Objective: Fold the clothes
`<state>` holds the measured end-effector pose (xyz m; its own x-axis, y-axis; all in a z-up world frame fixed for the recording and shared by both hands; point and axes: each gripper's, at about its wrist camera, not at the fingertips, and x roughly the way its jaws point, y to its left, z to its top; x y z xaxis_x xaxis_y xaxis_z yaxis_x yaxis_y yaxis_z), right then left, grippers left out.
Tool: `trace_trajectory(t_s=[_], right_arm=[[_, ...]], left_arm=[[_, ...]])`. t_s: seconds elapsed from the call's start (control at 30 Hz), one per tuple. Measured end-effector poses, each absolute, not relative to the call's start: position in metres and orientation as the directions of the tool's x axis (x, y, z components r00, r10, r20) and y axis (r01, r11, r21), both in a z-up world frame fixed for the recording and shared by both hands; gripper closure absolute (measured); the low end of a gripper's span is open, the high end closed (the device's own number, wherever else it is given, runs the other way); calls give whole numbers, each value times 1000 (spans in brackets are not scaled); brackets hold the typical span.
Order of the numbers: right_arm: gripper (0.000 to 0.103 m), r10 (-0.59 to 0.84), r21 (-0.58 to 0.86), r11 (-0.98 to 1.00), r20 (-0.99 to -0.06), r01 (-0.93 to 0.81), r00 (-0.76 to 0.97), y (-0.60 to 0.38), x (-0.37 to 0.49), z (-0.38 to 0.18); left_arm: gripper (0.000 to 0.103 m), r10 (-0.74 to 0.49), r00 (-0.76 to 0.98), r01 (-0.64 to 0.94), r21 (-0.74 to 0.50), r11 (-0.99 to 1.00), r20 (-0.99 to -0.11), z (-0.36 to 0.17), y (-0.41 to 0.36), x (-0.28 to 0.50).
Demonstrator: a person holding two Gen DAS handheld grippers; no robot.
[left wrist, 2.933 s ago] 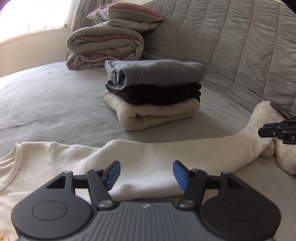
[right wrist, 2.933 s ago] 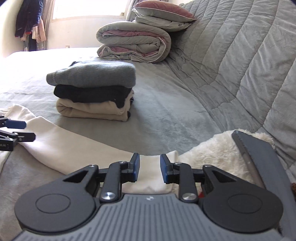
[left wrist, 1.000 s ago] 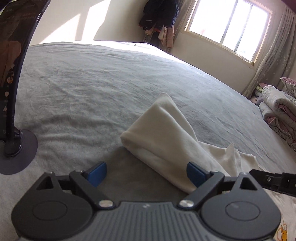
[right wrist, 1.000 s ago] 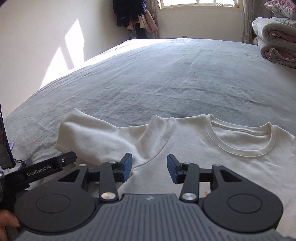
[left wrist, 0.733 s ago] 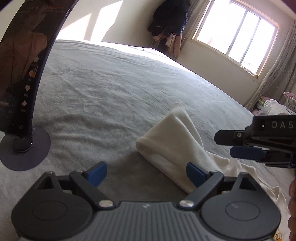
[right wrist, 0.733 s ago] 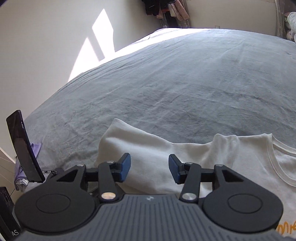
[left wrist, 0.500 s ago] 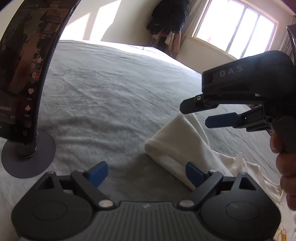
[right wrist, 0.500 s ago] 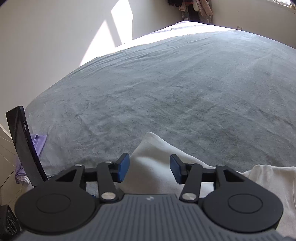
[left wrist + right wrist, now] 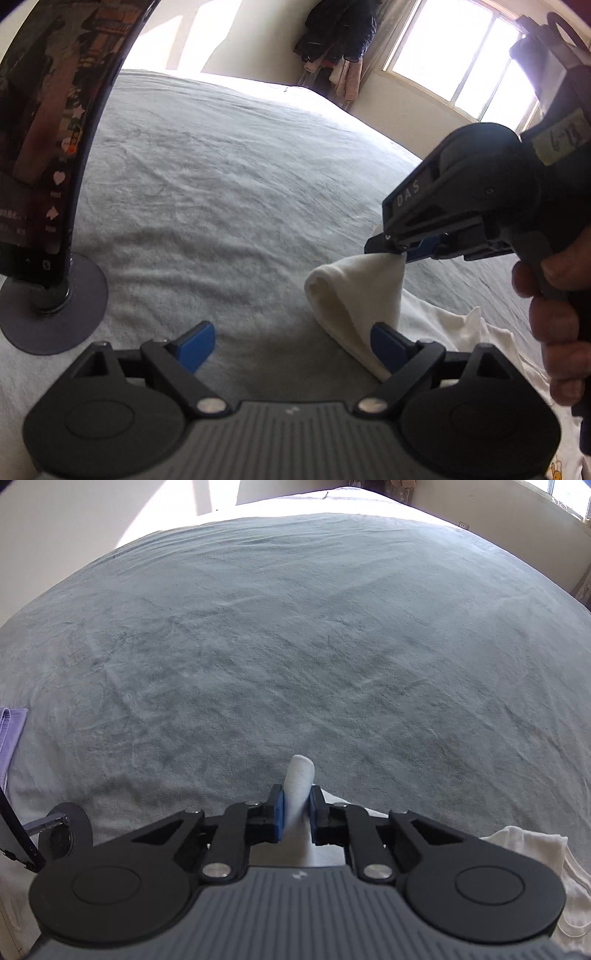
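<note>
A cream long-sleeved shirt (image 9: 461,332) lies on the grey bed (image 9: 295,646). Its sleeve (image 9: 354,291) reaches toward the middle of the left wrist view, with the cuff end lifted into a peak. My right gripper (image 9: 399,251), held by a hand (image 9: 554,295), pinches that cuff from the right. In the right wrist view its jaws are closing, and the blue pads of the right gripper (image 9: 297,812) press on the sleeve tip (image 9: 300,775), which sticks up between them. My left gripper (image 9: 291,345) stands wide open and low over the bed. The sleeve lies just inside its right finger, untouched by the pads.
A phone on a stand (image 9: 44,147) with a round grey base (image 9: 55,317) stands on the bed at the left. A purple cloth (image 9: 9,731) shows at the bed's left edge. Dark clothes hang in the far corner (image 9: 332,37) beside a window.
My right gripper came in from the right, over the sleeve's end, and closed on the cuff, lifting it off the bed. The left gripper stayed open and almost still.
</note>
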<state>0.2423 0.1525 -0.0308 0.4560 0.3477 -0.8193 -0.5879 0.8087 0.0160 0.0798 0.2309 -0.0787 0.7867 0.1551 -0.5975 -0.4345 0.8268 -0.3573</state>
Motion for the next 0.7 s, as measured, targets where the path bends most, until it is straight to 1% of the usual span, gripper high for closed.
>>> trace_trajectory(t_s=[0.1,0.2,0.33,0.57,0.7], right_arm=[[95,383,57,822,-792,-567,476,120,240,-27],[96,439,147,840,-749,-522,496,77,235,-28],[96,503,272,847,-691,-457,519,18,225,-46],[96,550,368,834,-611,-411,570,-39,209,-84],[96,596,426,803,-535,-417,599,-59,202,-96]], left_arm=[[11,150,789,-432,-365,825,-596,-79,232,81],[11,129,796,-417,-382,825,-591,-78,235,84],[11,66,813,-395,-465,792,-578,-78,244,86],[13,-65,833,-354,-619,702,-550,-82,253,98],[16,-115,840,-332,-669,665,-530,-88,246,106]])
